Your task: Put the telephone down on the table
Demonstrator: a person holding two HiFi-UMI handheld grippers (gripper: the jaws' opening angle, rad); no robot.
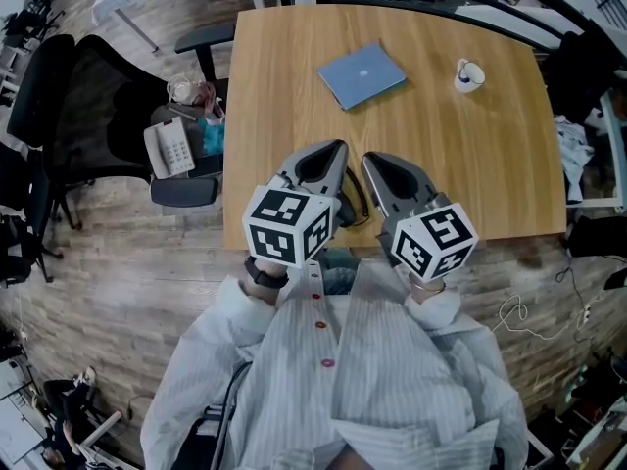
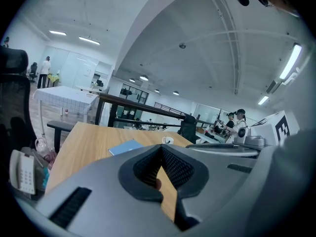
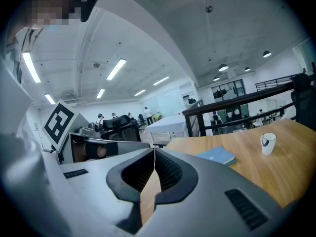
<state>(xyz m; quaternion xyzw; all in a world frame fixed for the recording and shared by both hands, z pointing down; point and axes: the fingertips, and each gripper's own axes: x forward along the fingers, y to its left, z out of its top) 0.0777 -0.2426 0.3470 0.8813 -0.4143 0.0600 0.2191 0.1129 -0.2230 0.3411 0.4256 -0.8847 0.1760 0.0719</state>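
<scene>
The white telephone lies on the seat of a black office chair left of the wooden table; in the left gripper view the telephone shows low at the left edge. My left gripper and right gripper hover side by side over the table's near edge, both shut with nothing between their pads. Both are well to the right of the telephone. In their own views the left gripper and right gripper have their tips touching.
A blue notebook and a white mug sit on the far half of the table. Beside the telephone on the chair seat are a cup and a teal item. Cables lie on the floor at the right.
</scene>
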